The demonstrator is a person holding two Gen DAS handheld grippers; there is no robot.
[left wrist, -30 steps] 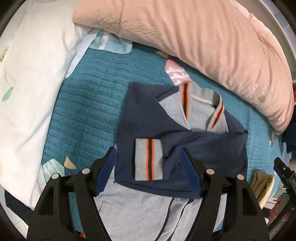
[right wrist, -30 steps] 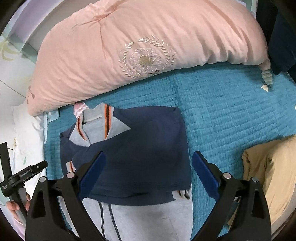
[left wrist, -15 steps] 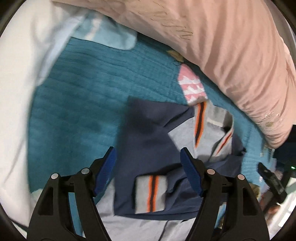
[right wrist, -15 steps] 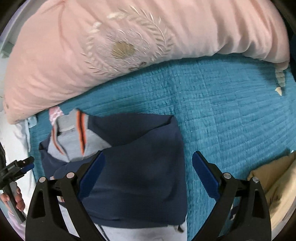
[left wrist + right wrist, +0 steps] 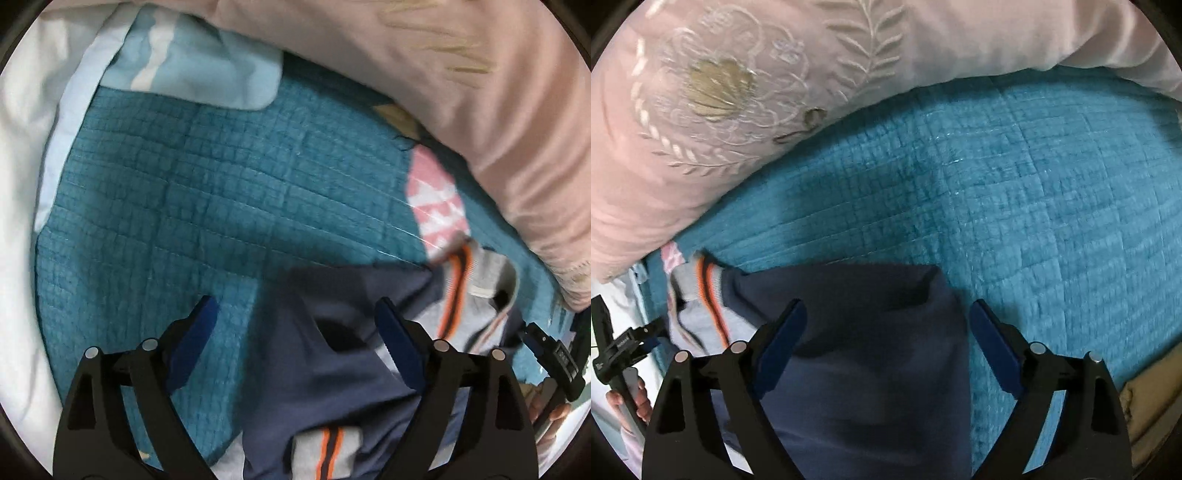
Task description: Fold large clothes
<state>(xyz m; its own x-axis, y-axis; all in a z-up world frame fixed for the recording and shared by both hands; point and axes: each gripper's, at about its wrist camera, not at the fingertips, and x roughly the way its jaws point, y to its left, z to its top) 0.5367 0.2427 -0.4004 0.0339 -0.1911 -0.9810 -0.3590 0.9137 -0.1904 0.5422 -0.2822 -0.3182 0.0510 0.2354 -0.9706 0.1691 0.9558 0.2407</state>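
My left gripper (image 5: pixel 295 325) points down over the jacket's (image 5: pixel 332 376) left shoulder corner, its jaws opening wide, one pad over the quilt (image 5: pixel 221 192), the other over navy cloth, gripping nothing. My right gripper (image 5: pixel 886 328) hangs over the jacket's (image 5: pixel 857 350) right corner, jaws wide but closing, navy cloth beneath them, not pinched. The jacket lies folded on the bed, its collar (image 5: pixel 476 280) just beyond. Farther off, a pink duvet (image 5: pixel 738 110) lies across the quilt.
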